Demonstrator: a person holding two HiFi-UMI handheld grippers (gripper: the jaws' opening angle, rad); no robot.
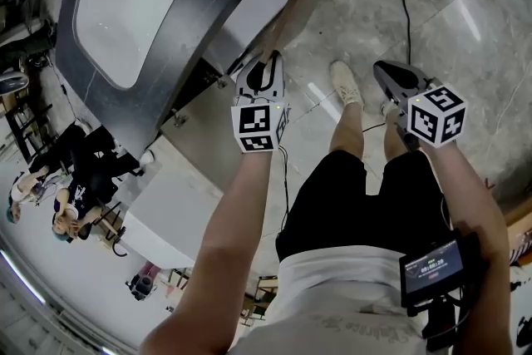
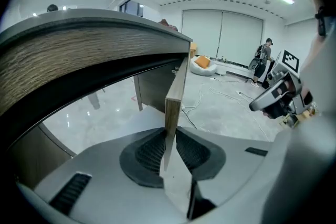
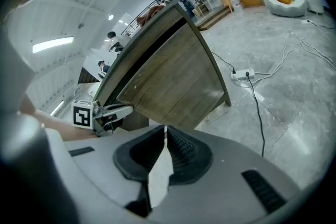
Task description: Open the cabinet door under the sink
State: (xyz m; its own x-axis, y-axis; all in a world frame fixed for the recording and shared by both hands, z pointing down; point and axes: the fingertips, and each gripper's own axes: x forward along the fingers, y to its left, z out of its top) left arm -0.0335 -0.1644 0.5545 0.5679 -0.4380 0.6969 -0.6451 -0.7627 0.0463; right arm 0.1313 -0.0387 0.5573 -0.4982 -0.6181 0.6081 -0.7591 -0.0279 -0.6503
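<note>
Cabinet door (image 2: 176,93) edge pinched in down-tilted left tongs (image 2: 169,135); right tongs (image 3: 165,136) pressed together, empty, angled downward.

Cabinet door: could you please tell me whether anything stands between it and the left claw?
Nothing visible does: the wooden edge of the cabinet door already sits directly between the pads of the left claw, which grip it.

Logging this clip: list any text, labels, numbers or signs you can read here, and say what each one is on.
Nothing reads clearly.
On the screen at the person's waist: small digits, too small to read.
On the white shirt: faint print, too blurred to read.
On the marker cubes: square patterns only, no words.
</note>
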